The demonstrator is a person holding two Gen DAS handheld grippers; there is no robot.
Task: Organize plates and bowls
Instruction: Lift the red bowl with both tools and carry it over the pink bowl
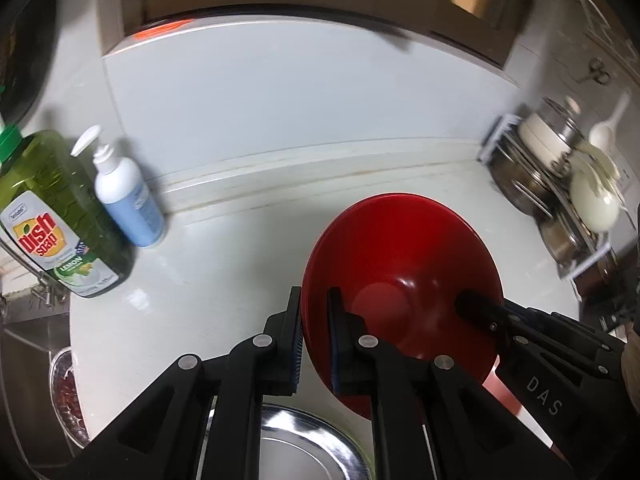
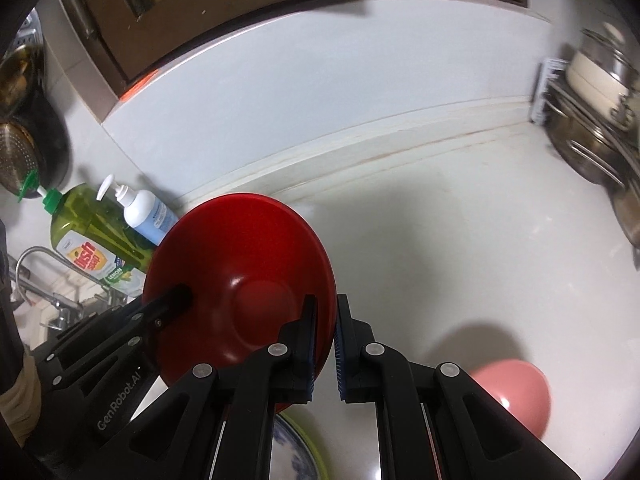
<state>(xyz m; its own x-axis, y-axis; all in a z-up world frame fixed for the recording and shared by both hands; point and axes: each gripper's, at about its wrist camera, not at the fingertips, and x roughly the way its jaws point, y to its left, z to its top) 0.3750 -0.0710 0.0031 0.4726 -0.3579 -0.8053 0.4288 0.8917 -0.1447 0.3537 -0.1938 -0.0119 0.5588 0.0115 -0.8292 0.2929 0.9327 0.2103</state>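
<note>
A red bowl (image 1: 400,276) is held up off the white counter, tilted toward the cameras. My left gripper (image 1: 316,332) is shut on its left rim. My right gripper (image 2: 325,344) is shut on its right rim; it also shows in the left wrist view (image 1: 480,308). The red bowl fills the left middle of the right wrist view (image 2: 240,276). A steel plate (image 1: 296,444) lies under my left gripper. A pink bowl (image 2: 516,392) lies on the counter at lower right. A patterned plate with a green rim (image 2: 300,452) lies below.
A green dish soap bottle (image 1: 60,216) and a white pump bottle (image 1: 128,196) stand at the counter's left by the sink and tap (image 2: 36,280). A dish rack with pots and white dishes (image 1: 560,184) stands at the right. A colander (image 2: 16,160) hangs at far left.
</note>
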